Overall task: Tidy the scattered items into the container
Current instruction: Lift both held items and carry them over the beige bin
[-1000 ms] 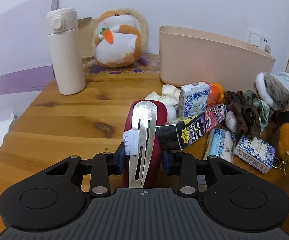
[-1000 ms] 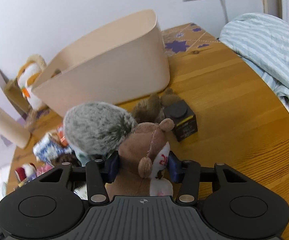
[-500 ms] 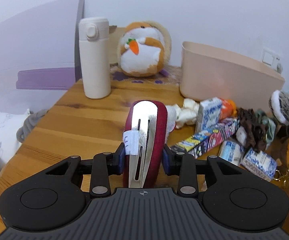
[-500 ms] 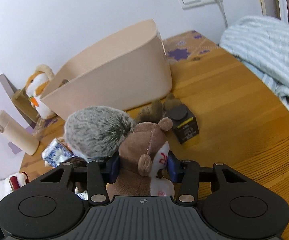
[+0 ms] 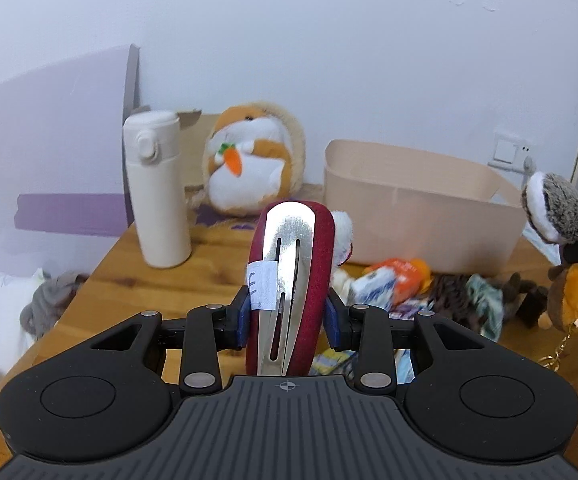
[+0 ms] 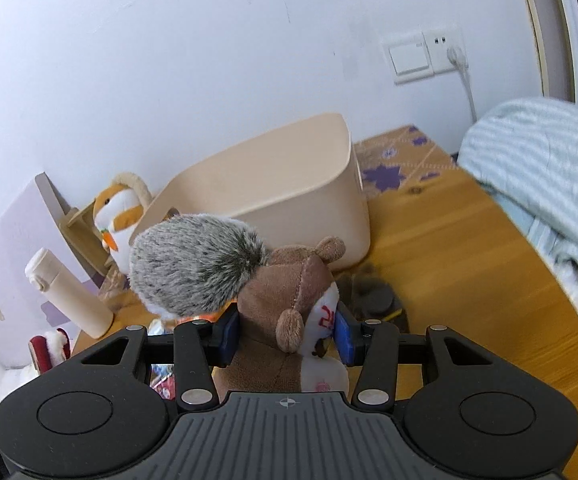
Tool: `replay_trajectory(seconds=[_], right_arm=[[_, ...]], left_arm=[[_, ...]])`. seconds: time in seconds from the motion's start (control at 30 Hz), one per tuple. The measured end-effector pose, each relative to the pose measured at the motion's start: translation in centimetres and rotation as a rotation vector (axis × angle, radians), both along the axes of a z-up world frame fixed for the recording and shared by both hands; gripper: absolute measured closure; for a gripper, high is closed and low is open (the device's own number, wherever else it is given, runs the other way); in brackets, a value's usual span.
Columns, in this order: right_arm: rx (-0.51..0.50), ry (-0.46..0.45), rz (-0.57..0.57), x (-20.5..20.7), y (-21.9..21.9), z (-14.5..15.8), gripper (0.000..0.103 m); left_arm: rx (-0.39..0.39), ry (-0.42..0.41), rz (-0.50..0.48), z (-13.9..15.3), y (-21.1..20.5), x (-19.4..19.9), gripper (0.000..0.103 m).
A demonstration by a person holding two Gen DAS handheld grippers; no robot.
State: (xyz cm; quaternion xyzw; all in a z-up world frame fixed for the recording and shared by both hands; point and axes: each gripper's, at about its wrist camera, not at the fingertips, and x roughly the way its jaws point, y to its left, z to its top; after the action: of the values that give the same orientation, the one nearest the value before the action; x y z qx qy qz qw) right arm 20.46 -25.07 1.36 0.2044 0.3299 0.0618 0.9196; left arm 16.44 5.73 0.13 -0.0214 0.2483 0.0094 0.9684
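Note:
My left gripper (image 5: 288, 314) is shut on a dark red hair clip (image 5: 291, 280) with a silver metal face and white fluff at its far end, held above the wooden table (image 5: 121, 280). My right gripper (image 6: 285, 334) is shut on a brown squirrel plush (image 6: 289, 304) with a bushy grey tail (image 6: 193, 266), also off the table; the same squirrel plush (image 5: 569, 264) hangs at the right of the left wrist view. The beige container (image 5: 421, 208) stands at the back near the wall, and this container (image 6: 273, 184) lies just beyond the plush. Scattered items (image 5: 409, 292) lie before it.
A white flask (image 5: 157, 188) and an orange-and-white hamster plush (image 5: 253, 168) stand at the back left. A black box (image 6: 377, 300) sits behind the squirrel. Striped bedding (image 6: 541, 168) lies off the table's right edge. A wall socket (image 6: 429, 56) is above.
Both grippers have risen with what they hold. The table and the pile of items sit lower in both views, and more of the wall shows.

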Motion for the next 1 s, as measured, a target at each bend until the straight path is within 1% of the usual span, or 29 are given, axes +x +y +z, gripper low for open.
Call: replay_trajectory(seconds=[0.07, 0.23, 0.3, 0.5, 0.67, 0.77, 0.87, 1.0], right_arm=[[-0.004, -0.017, -0.001, 0.1, -0.3, 0.7, 0.059], [-0.004, -0.051, -0.004, 0.8, -0.8, 1.9, 0.058], [-0.004, -0.064, -0.005, 1.1, -0.9, 2.4, 0.058], [-0.013, -0.114, -0.019, 2.4, -1.1, 4.2, 0.058], [-0.002, -0.139, -0.035, 4.0, -1.4, 5.6, 0.058], [0.000, -0.157, -0.042, 5.0, -1.3, 6.4, 0.058], [-0.009, -0.174, -0.045, 6.1, -1.0, 7.0, 0.058], [-0.009, -0.210, -0.048, 7.7, -0.3, 7.7, 0.058]], left_arm=[[0.002, -0.013, -0.006, 0.6, -0.4, 0.4, 0.067], [-0.026, -0.057, -0.012, 2.3, -1.1, 1.3, 0.067], [-0.026, -0.072, -0.018, 2.9, -1.5, 1.9, 0.067], [-0.035, -0.120, -0.003, 4.8, -2.7, 4.8, 0.067], [-0.014, -0.164, 0.002, 6.1, -3.9, 7.5, 0.067], [-0.023, -0.186, -0.004, 6.8, -4.2, 9.1, 0.067], [-0.056, -0.195, -0.010, 7.2, -4.4, 10.7, 0.067], [-0.037, -0.225, -0.010, 7.3, -5.4, 12.7, 0.067]])
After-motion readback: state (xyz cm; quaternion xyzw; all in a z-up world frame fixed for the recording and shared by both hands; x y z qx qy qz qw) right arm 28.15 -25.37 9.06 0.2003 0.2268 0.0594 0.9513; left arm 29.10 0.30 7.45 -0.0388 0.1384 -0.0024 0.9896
